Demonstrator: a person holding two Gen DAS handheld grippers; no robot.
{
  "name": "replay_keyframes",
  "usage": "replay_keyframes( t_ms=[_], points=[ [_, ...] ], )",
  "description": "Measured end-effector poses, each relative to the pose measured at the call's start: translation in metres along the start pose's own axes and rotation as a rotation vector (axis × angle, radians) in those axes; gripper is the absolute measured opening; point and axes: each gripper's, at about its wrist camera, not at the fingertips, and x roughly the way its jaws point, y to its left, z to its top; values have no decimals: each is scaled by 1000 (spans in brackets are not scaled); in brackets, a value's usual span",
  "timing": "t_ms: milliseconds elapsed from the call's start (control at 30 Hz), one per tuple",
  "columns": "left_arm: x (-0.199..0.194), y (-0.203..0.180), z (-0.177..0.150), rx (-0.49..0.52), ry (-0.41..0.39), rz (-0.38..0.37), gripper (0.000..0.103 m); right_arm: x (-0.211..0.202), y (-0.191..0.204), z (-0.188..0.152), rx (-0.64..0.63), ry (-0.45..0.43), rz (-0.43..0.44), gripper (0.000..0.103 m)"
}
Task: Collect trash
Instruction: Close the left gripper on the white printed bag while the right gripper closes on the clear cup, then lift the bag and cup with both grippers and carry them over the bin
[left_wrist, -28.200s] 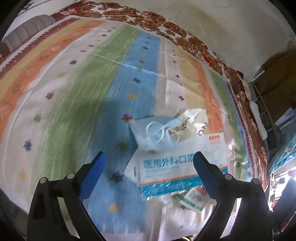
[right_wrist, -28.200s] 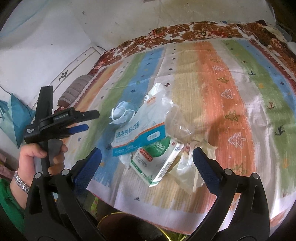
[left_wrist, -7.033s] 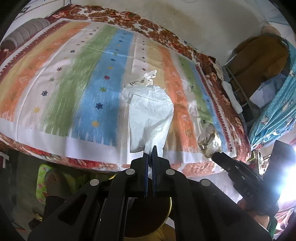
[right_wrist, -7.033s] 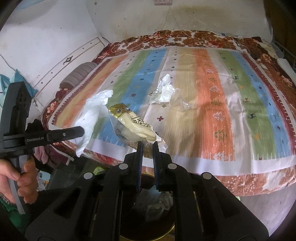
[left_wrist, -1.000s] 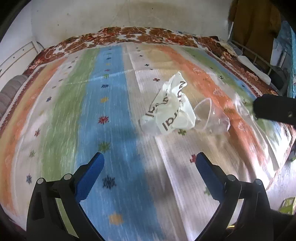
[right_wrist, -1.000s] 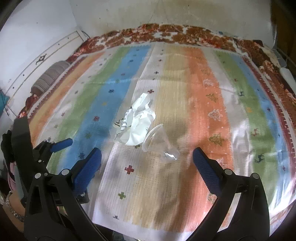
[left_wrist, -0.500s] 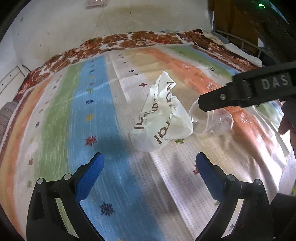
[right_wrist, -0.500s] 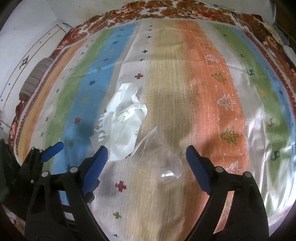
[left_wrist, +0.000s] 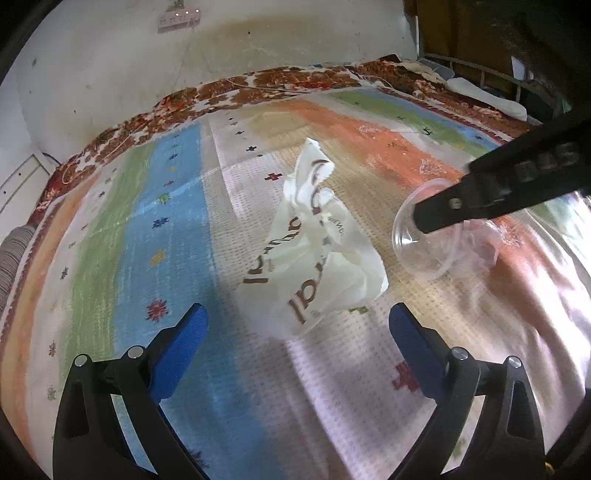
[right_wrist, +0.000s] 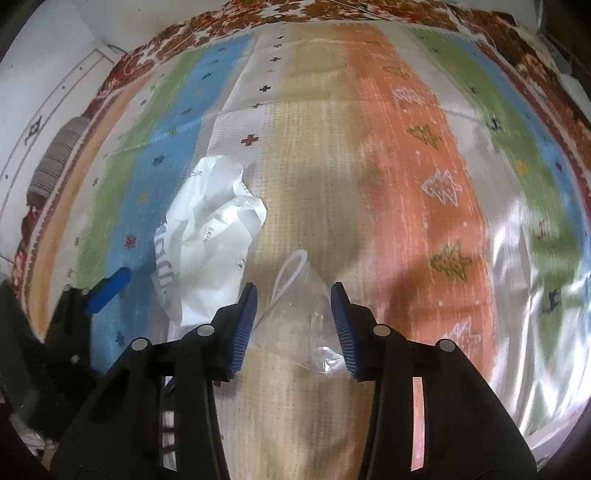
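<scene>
- Clear thin plastic — a crushed cup (right_wrist: 295, 306) lies on its side on the striped bed cover (right_wrist: 406, 184), in the middle part toward the near edge. Its round mouth points away from the right gripper (right_wrist: 295, 325).
- The right gripper is closing its jaws, and the cup is between the two blue pads (right_wrist: 243, 325). The pads are just beside the cup walls; I cannot tell if they press on it already, so I judge the cup as not yet held.
- The white crumpled plastic bag (left_wrist: 317, 251) with brown letters lies just beside the cup, on the side of the blue stripe. It looks untouched.
- The left gripper (left_wrist: 295, 343) has its jaws spread wide and empty. It hovers near the bag and faces it, but does not touch it.
- How far along: only these two pieces of trash are visible on the cover, so I think the task is near its end. Left to do: finish the pinch on the cup, take the bag, and carry both away. No bin is in view.
- Room for moving: the cover is bare around both pieces, up to the brown flowered border (left_wrist: 258, 83) at the far edge. The two grippers work close together — the right one crosses the left view above the cup, so they could bump.
</scene>
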Motion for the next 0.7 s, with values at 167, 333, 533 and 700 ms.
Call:
replay_keyframes(
  t_ms=[167,333,533,700],
  points=[
    [10,-9,4,7,11,-7,68,-6,-11,-5,23,-1,29,37],
    [17,-1,4,-67,44,-49,39,-16,-12,-10,9,-8,46,36],
    [12,8,2,-119,47,-89,14,-23,-19,-21,8,-9,50,6],
    [-2,6,5,-117,46,-126,12,-32,-26,-34,20,-23,56,6]
  ],
)
